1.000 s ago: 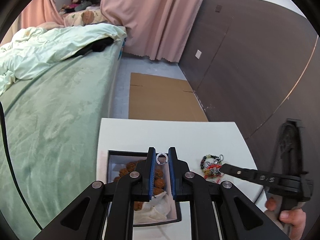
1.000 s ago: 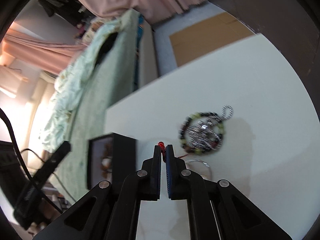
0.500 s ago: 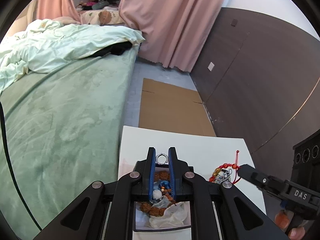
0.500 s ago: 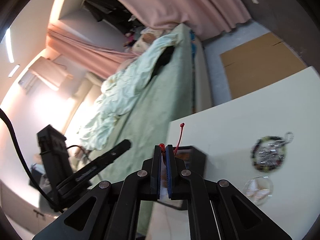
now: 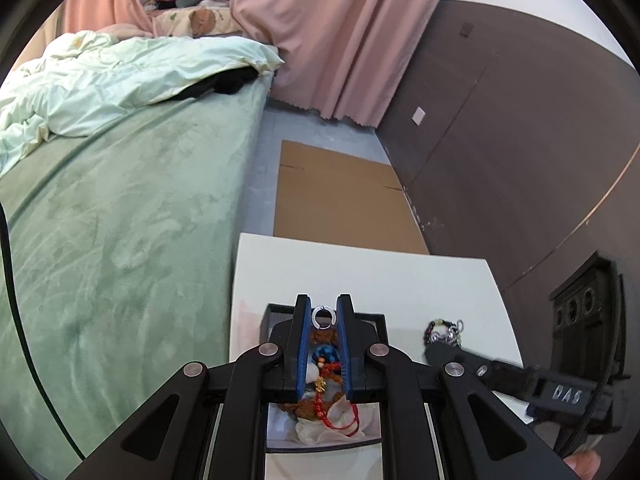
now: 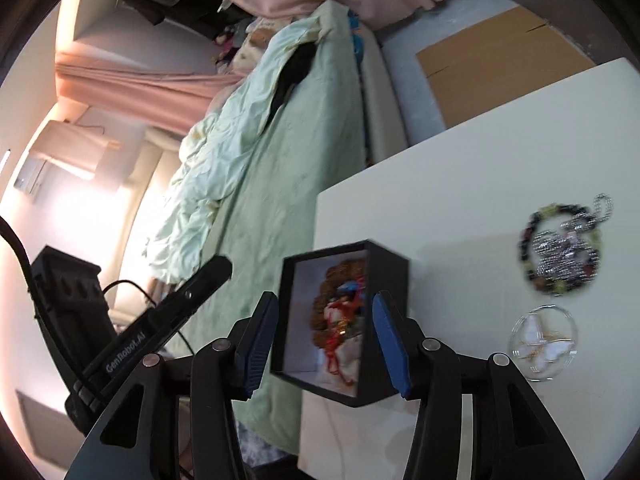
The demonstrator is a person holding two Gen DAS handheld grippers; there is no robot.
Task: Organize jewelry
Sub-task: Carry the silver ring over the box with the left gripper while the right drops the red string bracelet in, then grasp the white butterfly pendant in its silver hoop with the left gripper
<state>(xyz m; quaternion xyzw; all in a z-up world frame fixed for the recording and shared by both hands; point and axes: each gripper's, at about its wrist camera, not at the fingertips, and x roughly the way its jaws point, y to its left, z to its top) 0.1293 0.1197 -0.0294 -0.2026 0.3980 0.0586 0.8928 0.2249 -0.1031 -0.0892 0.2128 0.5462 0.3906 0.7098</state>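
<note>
A black jewelry box point(image 6: 386, 276) with a white lining stands on the white table point(image 6: 460, 184); it also shows in the left wrist view point(image 5: 378, 317). Inside lie brown bead strands and a red-corded bracelet point(image 6: 340, 316), which also show in the left wrist view point(image 5: 326, 404). My left gripper point(image 5: 323, 316) is shut on a small silver ring point(image 5: 323, 316), above the box. My right gripper point(image 6: 324, 326) is open and empty over the box. A dark beaded bracelet with a silver chain point(image 6: 560, 252) lies on the table to the right.
A clear round case with a white butterfly piece point(image 6: 542, 340) lies below the beaded bracelet. A bed with a green cover point(image 5: 120, 220) borders the table's left side. Flat cardboard point(image 5: 340, 196) lies on the floor beyond, by a dark wall panel.
My right gripper carried the red-corded bracelet from the table to the box, opened and let it go inside. My left gripper kept hold of the ring over the box.
</note>
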